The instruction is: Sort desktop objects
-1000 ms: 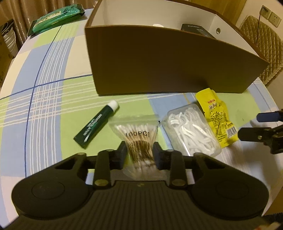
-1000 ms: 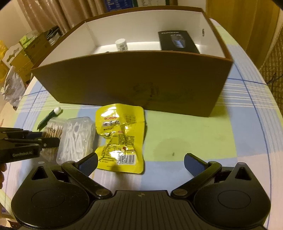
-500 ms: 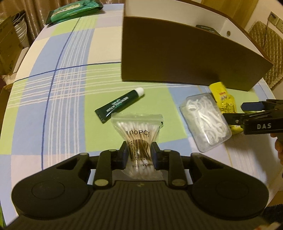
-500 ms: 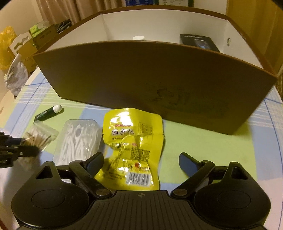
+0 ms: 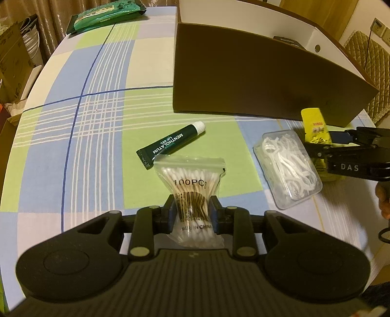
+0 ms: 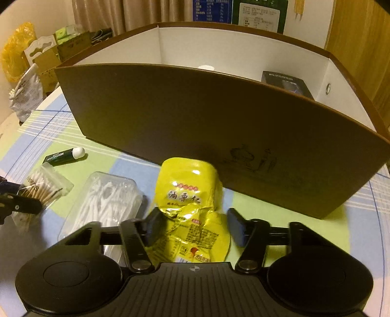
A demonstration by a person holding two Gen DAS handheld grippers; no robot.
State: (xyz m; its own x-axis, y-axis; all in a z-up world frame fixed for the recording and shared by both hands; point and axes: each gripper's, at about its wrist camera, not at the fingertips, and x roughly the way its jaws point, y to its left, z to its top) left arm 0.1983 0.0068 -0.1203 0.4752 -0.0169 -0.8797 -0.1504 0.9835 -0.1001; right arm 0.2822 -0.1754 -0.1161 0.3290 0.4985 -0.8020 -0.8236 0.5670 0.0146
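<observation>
My left gripper [image 5: 192, 209] is shut on the clear bag of cotton swabs [image 5: 190, 180], holding it by its lower half above the checked tablecloth. My right gripper [image 6: 192, 226] is open, its jaws on either side of the yellow snack packet [image 6: 190, 195], which lies crumpled in front of the brown box [image 6: 195, 122]. A clear case of floss picks [image 6: 104, 204] lies left of the packet. A dark green lip gel tube [image 5: 173, 143] lies beyond the swab bag. In the left wrist view the right gripper [image 5: 341, 146] is over the packet [image 5: 313, 124].
The brown box [image 5: 256, 80] is open-topped with white inside walls; a black box [image 6: 285, 81] and a white cap [image 6: 204, 67] lie inside. A green packet [image 5: 104, 14] lies at the table's far corner. Cartons and bags stand beyond the table's left edge [image 6: 29, 73].
My left gripper has drawn back and lifted with the swab bag. My right gripper has moved forward over the yellow packet and its jaws have narrowed around it.
</observation>
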